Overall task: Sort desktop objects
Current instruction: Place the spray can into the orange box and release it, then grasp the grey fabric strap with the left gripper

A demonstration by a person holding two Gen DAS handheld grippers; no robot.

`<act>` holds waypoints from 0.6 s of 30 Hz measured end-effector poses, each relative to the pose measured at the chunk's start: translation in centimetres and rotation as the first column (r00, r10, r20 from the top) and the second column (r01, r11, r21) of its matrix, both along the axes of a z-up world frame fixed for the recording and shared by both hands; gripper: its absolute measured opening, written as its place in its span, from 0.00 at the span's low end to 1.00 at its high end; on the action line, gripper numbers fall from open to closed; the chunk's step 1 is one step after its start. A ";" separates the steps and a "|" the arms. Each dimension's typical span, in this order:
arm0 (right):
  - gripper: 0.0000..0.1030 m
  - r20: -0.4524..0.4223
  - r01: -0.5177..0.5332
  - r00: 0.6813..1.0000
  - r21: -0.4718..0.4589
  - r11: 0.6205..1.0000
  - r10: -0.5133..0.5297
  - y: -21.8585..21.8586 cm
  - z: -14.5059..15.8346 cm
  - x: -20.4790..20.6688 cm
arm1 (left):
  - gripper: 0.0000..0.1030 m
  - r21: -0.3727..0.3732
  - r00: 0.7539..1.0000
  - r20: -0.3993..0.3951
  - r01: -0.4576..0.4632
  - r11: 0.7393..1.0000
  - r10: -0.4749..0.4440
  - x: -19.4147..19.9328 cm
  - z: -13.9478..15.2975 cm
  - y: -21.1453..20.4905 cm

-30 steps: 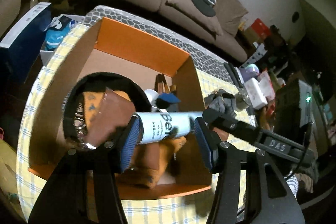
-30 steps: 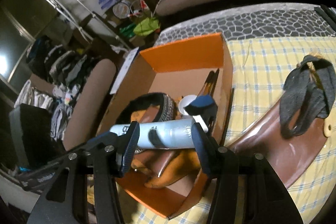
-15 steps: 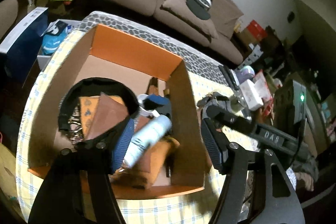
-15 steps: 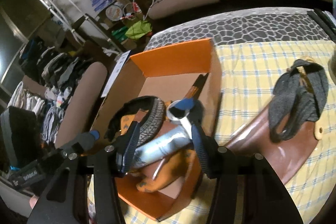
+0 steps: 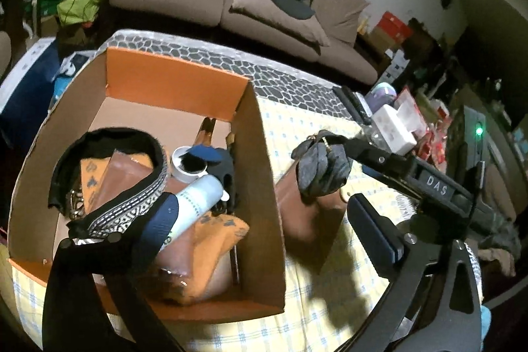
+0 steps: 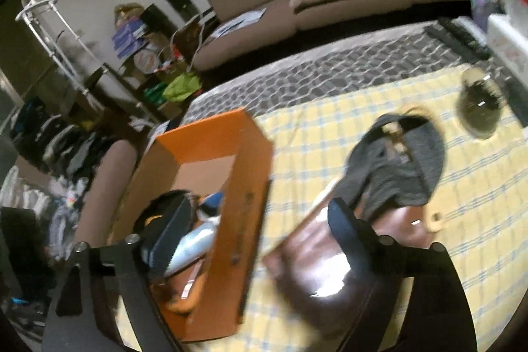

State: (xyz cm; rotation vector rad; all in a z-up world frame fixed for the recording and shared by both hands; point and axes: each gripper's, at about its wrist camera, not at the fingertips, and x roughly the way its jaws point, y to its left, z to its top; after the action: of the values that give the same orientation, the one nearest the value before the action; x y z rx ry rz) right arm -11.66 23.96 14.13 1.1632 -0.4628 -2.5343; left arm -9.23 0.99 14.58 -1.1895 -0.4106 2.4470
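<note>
Where smooth white cylindrical tube (image 5: 197,202) lies: orange cardboard box (image 5: 171,81).

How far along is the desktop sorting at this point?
Done: the white tube lies in the orange box with a strap, cup and pouches. In hand: nothing; the left tongs and right tongs have just been opening and stand empty. Left: the brown leather case and grey cloth lie on the checked tablecloth.

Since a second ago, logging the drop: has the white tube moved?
Yes. The tube has left the open jaws and dropped into the box, now lying tilted beside the white cup.
</note>
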 end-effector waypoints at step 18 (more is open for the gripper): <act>0.99 -0.040 0.040 0.999 0.164 0.986 -0.034 3.6 -0.7 0.8 | 1.00 -0.128 0.998 -0.065 0.004 0.992 -0.013 0.2 0.4 5.5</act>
State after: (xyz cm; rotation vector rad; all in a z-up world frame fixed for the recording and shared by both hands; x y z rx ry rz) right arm -10.81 27.52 13.46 1.1713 -0.2720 -2.6642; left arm -9.04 6.52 15.00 -1.1542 -0.2325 2.5298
